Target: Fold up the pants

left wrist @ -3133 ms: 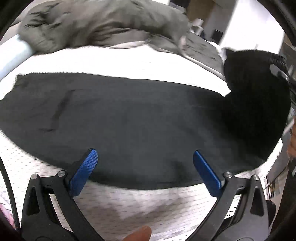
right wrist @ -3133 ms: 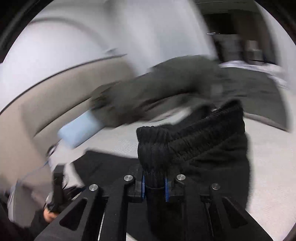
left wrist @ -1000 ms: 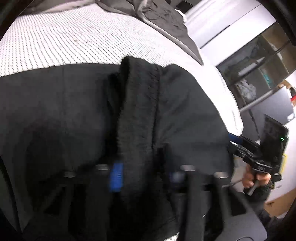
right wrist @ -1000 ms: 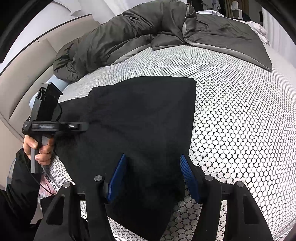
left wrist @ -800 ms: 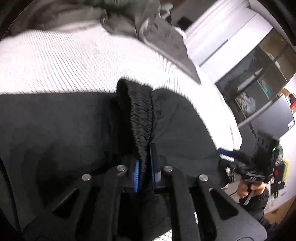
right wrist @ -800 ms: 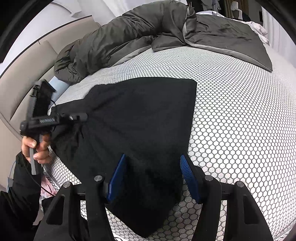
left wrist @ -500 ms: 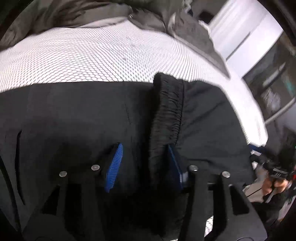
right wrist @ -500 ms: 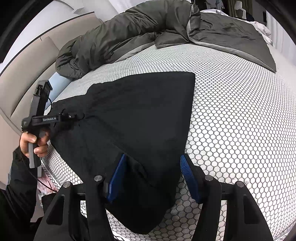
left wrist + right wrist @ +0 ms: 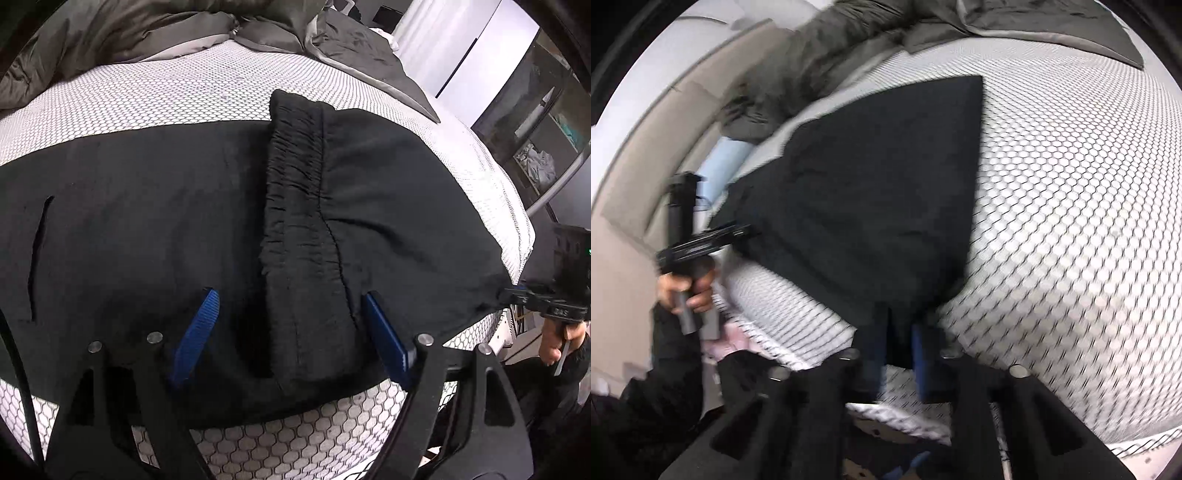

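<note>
The black pants [image 9: 147, 229] lie folded over on the white honeycomb mattress [image 9: 155, 92]. Their ribbed waistband [image 9: 295, 177] runs down the middle of the left wrist view. My left gripper [image 9: 291, 332] is open, its blue pads on either side of the waistband's near end and low over the cloth. In the right wrist view the pants [image 9: 871, 192] spread as a dark sheet. My right gripper [image 9: 899, 360] is shut on their near corner at the mattress edge. That gripper also shows in the left wrist view [image 9: 517, 293], clamped on the right corner.
A dark grey duvet [image 9: 129, 33] is bunched at the far side of the bed. A light blue pillow [image 9: 720, 166] lies by the beige headboard [image 9: 646, 155]. Shelves [image 9: 546, 122] stand past the bed on the right.
My left gripper let go of the waistband and opened wide over it. My right gripper closed on the near corner of the pants and dropped to the mattress edge.
</note>
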`<control>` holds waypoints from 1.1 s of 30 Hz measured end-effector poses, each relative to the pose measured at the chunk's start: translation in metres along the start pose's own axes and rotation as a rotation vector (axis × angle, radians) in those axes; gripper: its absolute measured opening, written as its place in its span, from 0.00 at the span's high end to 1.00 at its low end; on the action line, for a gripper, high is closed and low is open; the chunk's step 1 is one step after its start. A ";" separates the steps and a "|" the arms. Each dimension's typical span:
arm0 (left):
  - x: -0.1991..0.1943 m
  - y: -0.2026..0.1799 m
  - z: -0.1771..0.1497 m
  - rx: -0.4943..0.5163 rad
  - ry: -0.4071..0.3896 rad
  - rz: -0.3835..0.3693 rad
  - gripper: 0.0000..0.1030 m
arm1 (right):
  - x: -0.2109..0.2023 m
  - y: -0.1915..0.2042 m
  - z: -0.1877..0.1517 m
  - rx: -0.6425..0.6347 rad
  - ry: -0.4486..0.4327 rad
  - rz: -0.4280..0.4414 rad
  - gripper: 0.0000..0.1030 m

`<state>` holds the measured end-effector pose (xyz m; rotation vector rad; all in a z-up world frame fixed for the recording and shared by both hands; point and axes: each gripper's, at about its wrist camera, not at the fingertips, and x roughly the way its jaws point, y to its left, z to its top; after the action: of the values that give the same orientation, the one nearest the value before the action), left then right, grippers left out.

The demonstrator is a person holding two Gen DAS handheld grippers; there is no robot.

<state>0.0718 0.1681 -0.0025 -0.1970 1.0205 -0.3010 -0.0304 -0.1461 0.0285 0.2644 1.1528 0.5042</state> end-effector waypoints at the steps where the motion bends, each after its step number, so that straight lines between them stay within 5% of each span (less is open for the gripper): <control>1: -0.004 0.002 -0.003 0.008 -0.001 0.013 0.24 | -0.004 0.002 -0.004 -0.001 -0.014 0.021 0.93; 9: -0.010 -0.008 -0.010 0.012 0.000 0.060 0.24 | 0.003 -0.005 -0.010 -0.048 0.036 0.022 0.83; 13: -0.004 -0.023 -0.007 0.020 -0.043 0.066 0.24 | -0.035 -0.004 -0.004 -0.097 -0.184 0.122 0.25; 16: -0.014 -0.026 0.009 0.013 -0.069 0.079 0.24 | -0.034 -0.014 0.018 -0.066 -0.241 0.058 0.25; 20: 0.003 -0.014 0.059 -0.051 -0.095 0.069 0.24 | 0.003 -0.036 0.068 0.043 -0.178 0.023 0.25; 25: 0.037 -0.012 0.126 -0.065 -0.090 -0.037 0.26 | 0.043 -0.057 0.115 0.102 -0.122 0.043 0.25; 27: 0.056 -0.015 0.141 -0.040 -0.055 -0.048 0.43 | 0.052 -0.061 0.122 0.104 -0.114 0.054 0.25; 29: 0.075 -0.016 0.145 -0.018 -0.003 -0.041 0.76 | 0.060 -0.063 0.129 0.094 -0.100 0.066 0.25; 31: 0.082 -0.012 0.144 -0.013 -0.011 -0.017 0.88 | 0.064 -0.063 0.137 0.083 -0.101 0.070 0.25; 33: 0.068 0.003 0.144 -0.081 -0.068 -0.073 0.91 | 0.067 -0.063 0.143 0.085 -0.109 0.066 0.25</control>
<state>0.2291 0.1513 0.0153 -0.3162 0.9598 -0.3172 0.1374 -0.1585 0.0024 0.4000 1.0631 0.4935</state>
